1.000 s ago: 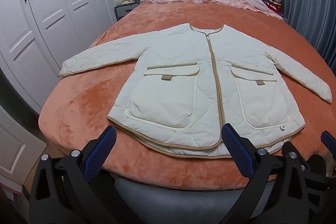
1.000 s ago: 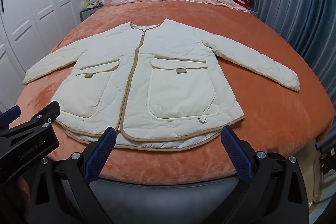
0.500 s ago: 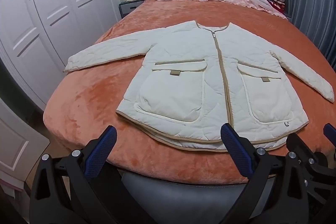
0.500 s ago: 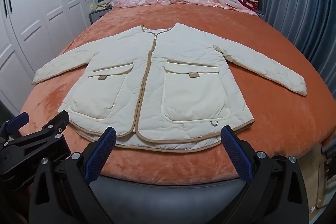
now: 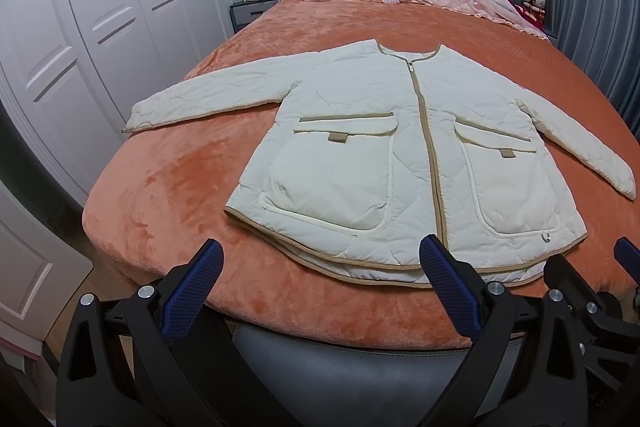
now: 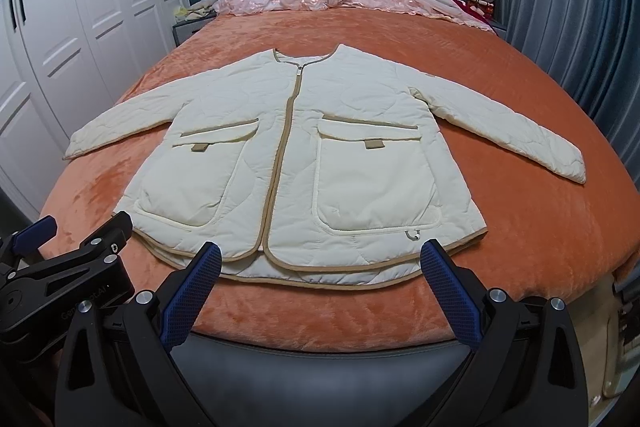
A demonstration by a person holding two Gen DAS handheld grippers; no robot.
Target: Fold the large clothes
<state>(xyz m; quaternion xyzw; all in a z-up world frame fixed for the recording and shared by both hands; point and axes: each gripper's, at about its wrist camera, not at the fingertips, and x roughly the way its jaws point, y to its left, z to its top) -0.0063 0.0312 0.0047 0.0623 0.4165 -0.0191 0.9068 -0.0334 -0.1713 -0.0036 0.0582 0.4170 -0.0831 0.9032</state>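
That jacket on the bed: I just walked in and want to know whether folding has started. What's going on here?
Not yet. A cream quilted jacket lies flat and zipped on the orange bedspread, both sleeves spread out to the sides. A person holds two grippers at the foot of the bed: the left gripper and the right gripper are both open, short of the hem, touching nothing.

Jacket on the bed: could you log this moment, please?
jacket flat, zipped, unfolded | left gripper open | right gripper open
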